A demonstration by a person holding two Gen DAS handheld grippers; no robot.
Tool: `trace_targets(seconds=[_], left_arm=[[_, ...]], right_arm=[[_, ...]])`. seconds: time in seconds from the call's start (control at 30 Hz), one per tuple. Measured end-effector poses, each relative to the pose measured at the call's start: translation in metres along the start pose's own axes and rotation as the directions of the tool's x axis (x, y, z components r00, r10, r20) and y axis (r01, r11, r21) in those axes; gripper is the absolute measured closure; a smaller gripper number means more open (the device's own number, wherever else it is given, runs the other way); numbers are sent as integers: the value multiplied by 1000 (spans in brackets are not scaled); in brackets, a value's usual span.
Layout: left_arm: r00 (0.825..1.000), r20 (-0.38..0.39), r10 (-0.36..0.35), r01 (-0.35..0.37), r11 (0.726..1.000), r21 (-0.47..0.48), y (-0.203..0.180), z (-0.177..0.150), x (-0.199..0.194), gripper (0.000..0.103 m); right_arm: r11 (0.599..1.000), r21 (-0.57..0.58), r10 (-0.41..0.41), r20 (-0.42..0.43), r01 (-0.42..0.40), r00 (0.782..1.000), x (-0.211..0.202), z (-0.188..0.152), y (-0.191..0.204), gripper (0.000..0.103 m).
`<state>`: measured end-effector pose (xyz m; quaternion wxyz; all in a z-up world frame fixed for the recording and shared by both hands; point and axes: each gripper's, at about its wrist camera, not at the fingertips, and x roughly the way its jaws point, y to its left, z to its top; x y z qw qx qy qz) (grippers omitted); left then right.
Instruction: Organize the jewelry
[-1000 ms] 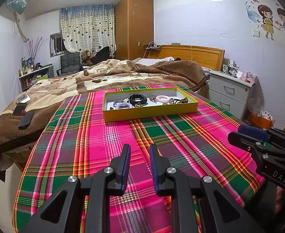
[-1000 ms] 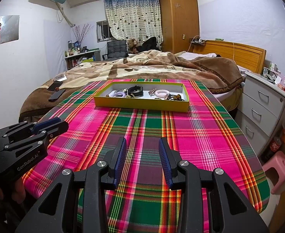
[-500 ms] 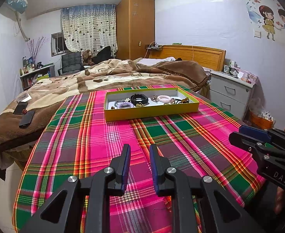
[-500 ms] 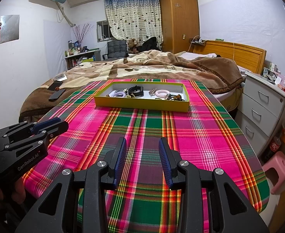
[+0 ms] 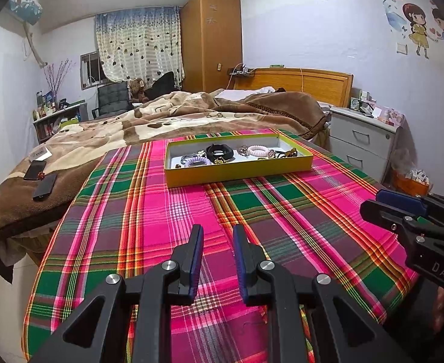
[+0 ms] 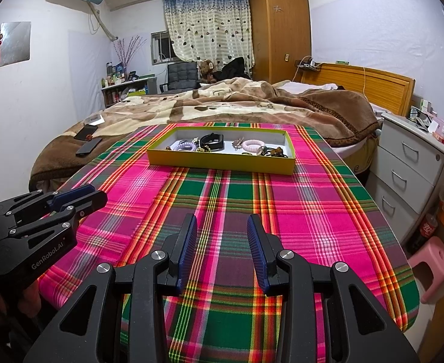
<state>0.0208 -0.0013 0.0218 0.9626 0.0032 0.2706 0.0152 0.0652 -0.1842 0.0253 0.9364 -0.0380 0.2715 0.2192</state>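
Note:
A shallow yellow tray [image 5: 237,174] [image 6: 219,163] sits at the far end of the plaid-covered table. It holds a black band [image 5: 220,152] [image 6: 212,141], a purple coil tie [image 5: 196,161] [image 6: 183,145], a pink coil tie [image 5: 258,150] [image 6: 251,144] and small charms. My left gripper [image 5: 218,236] is open and empty above the near half of the cloth; it also shows in the right wrist view [image 6: 79,195]. My right gripper [image 6: 222,227] is open wider, empty, and shows in the left wrist view [image 5: 382,202]. Both are well short of the tray.
The plaid tablecloth [image 5: 252,211] covers the table [image 6: 328,211]. A bed with a brown blanket [image 5: 161,121] lies behind it, with two phones [image 5: 40,178] on its left part. A grey drawer unit [image 6: 409,163] and a pink stool [image 6: 433,266] stand at the right.
Both grippers have stayed almost still. The view has crept slightly toward the tray. The jaws have kept their openings.

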Motion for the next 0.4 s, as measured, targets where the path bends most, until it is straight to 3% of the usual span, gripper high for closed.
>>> trace_targets(seconds=[0.4], left_arm=[[1000, -8, -3, 3, 1000, -12, 1, -2, 3, 84]], right_arm=[[1000, 1, 0, -1, 0, 1000, 0, 0, 0, 68]])
